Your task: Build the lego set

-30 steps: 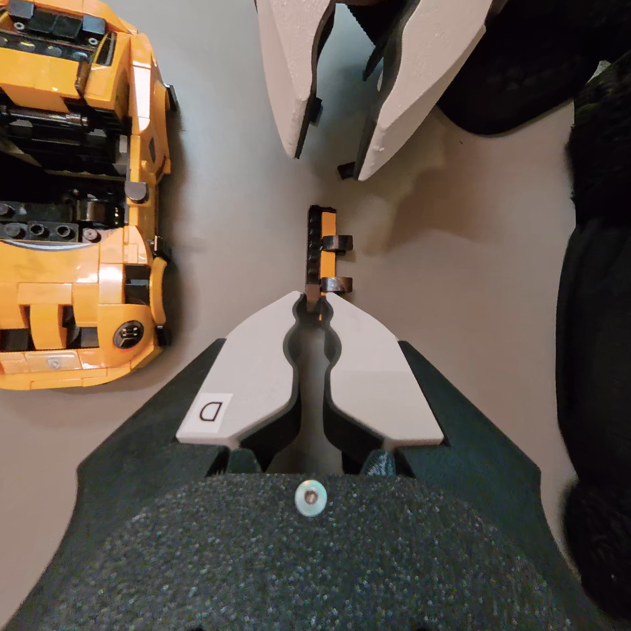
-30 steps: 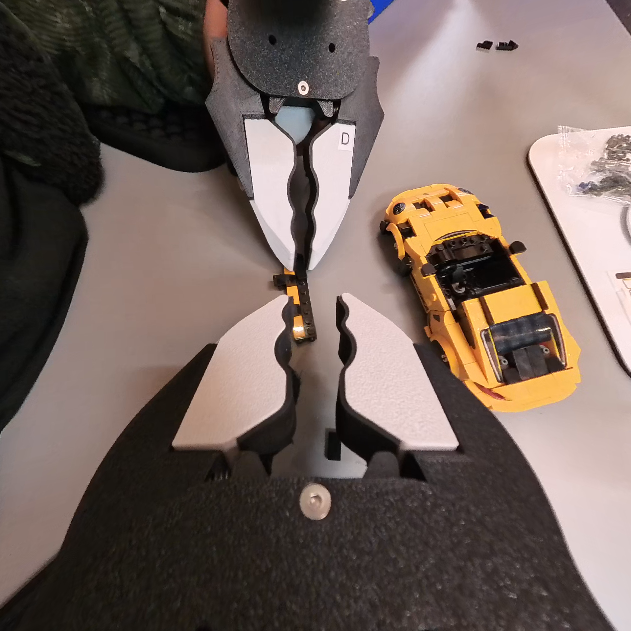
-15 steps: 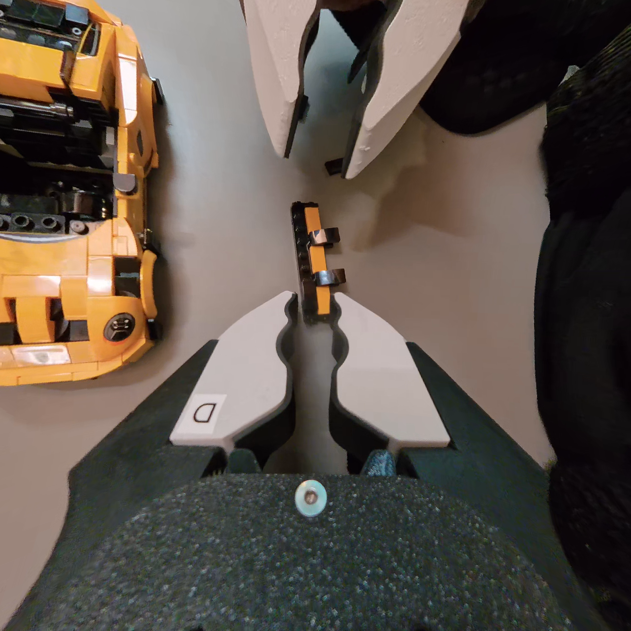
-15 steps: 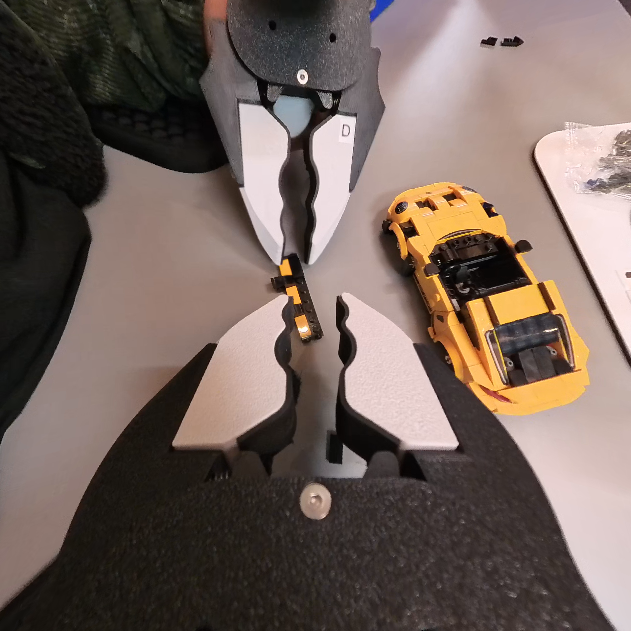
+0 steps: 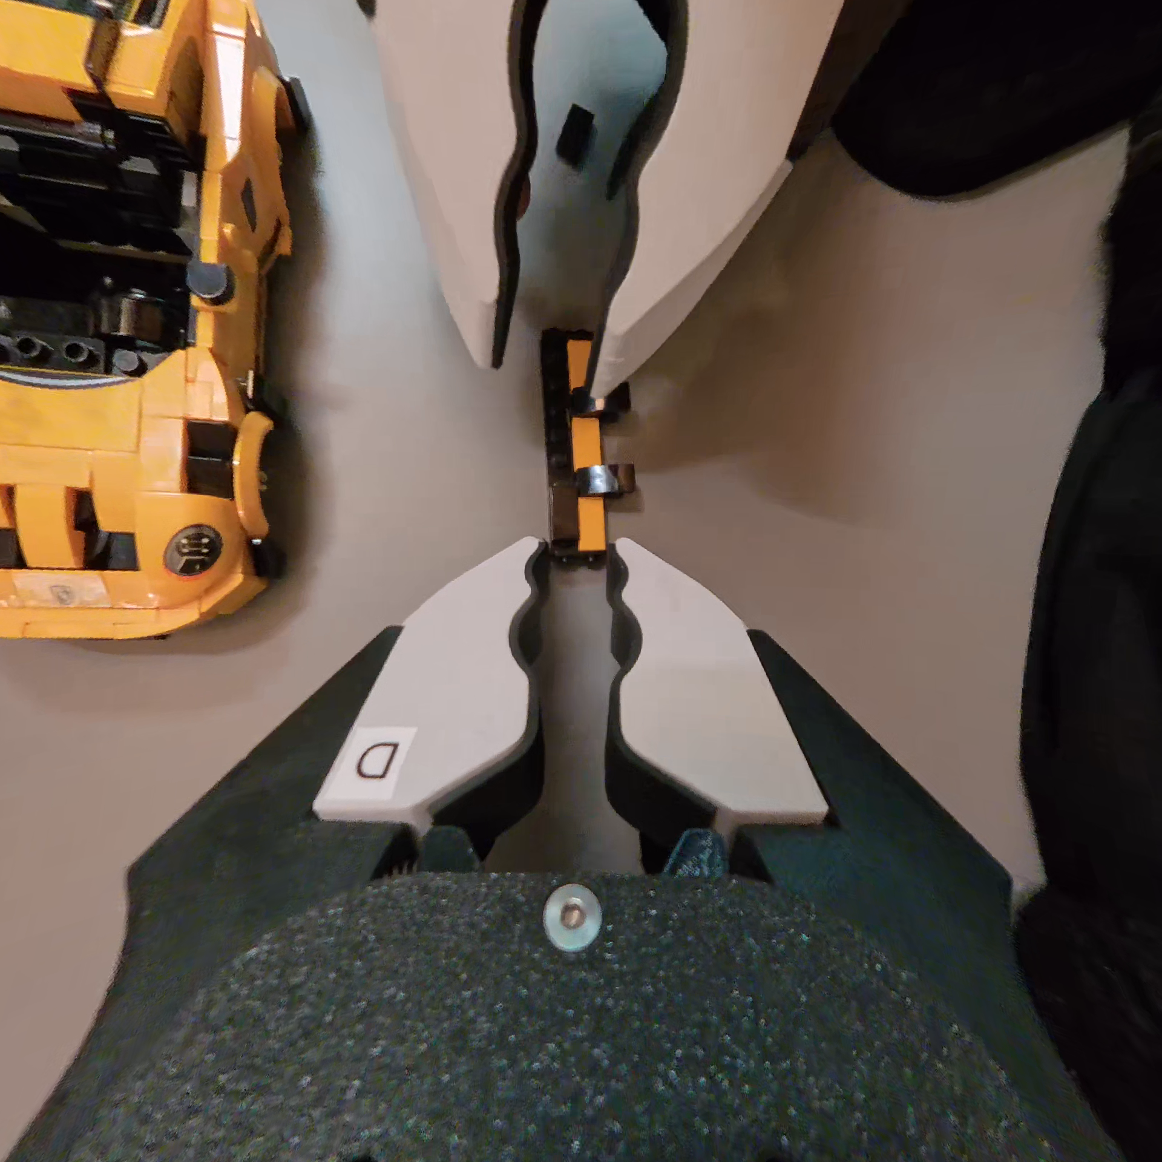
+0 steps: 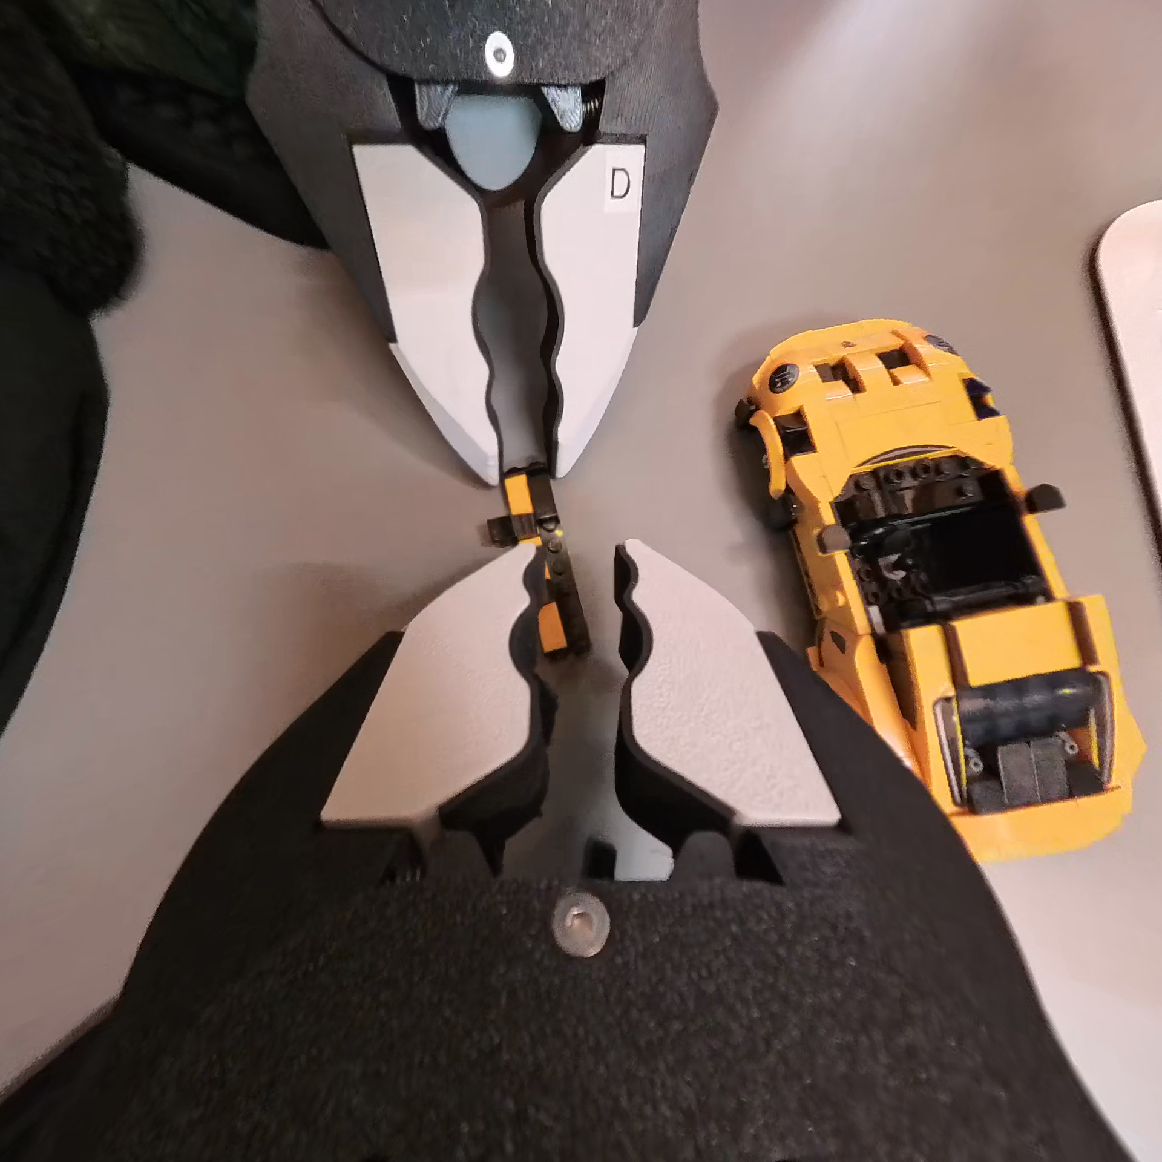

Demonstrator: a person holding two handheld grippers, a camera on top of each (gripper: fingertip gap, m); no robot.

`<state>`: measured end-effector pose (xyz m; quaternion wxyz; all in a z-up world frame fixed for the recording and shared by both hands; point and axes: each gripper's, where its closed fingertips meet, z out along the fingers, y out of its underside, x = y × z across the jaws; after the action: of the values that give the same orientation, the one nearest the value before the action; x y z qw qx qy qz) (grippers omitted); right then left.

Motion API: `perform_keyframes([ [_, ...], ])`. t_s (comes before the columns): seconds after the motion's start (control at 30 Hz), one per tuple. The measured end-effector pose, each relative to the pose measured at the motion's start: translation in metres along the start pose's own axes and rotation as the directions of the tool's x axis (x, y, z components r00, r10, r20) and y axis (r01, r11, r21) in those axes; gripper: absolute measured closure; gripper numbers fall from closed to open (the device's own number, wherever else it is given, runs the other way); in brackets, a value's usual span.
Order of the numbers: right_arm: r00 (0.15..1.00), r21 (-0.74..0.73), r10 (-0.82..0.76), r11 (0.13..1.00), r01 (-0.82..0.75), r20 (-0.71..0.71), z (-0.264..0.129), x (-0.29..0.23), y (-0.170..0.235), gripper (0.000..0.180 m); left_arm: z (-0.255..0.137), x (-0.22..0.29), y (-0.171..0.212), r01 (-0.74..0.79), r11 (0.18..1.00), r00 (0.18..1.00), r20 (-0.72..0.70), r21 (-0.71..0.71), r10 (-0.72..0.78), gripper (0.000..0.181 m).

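Observation:
A thin black-and-orange Lego strip (image 5: 575, 453) with two black clips on its side lies on the grey table between the two grippers; it also shows in the right wrist view (image 6: 553, 566). My left gripper (image 5: 578, 547) is open, its tips on either side of the strip's near end, with small gaps. My right gripper (image 6: 575, 556) is open and straddles the strip's other end, which lies close to its left finger (image 6: 478, 660). It shows from the front in the left wrist view (image 5: 550, 361). The left gripper faces it in the right wrist view (image 6: 529, 475).
The partly built orange Lego car (image 5: 126, 377) stands on the table left of the strip, on the right in the right wrist view (image 6: 943, 597). A white tray's edge (image 6: 1132, 377) lies beyond it. Dark clothing (image 5: 1100, 566) borders the table's other side (image 6: 50, 314). Spacing between my two grippers at the tips: around 5 cm.
My left gripper opened and let go of the strip, which now lies flat. My right gripper moved forward until its open fingers straddle the strip's far end. The two grippers are closer together.

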<state>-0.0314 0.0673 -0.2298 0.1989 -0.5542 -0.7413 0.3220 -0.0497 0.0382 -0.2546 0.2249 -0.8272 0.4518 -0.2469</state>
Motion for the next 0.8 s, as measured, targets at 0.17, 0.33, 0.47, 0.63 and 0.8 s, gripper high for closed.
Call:
perform_keyframes([
  [0.17, 0.999, -0.073, -0.031, 0.997, 0.033, 0.031, 0.012, -0.001, 0.002, 0.166, -0.001, -0.004, 0.001, -0.029, 1.0, 0.999, 0.036, -0.004, 0.029, 0.164],
  [0.33, 0.997, -0.117, -0.06, 0.991, 0.065, 0.051, 0.021, -0.001, 0.001, 0.17, -0.004, -0.007, 0.002, -0.042, 0.999, 0.997, 0.064, -0.001, 0.042, 0.166],
  [0.47, 0.996, -0.127, -0.058, 0.99, 0.066, 0.062, 0.023, -0.001, 0.002, 0.174, -0.003, -0.007, 0.002, -0.042, 0.999, 0.997, 0.064, 0.004, 0.041, 0.167],
  [0.63, 0.996, -0.129, -0.056, 0.989, 0.065, 0.073, 0.025, -0.002, 0.003, 0.175, -0.001, -0.008, 0.002, -0.044, 0.999, 0.997, 0.062, 0.012, 0.043, 0.17],
  [0.8, 0.996, -0.126, -0.049, 0.99, 0.059, 0.078, 0.026, -0.002, 0.003, 0.175, -0.001, -0.008, 0.001, -0.038, 0.999, 0.998, 0.054, 0.023, 0.037, 0.169],
])
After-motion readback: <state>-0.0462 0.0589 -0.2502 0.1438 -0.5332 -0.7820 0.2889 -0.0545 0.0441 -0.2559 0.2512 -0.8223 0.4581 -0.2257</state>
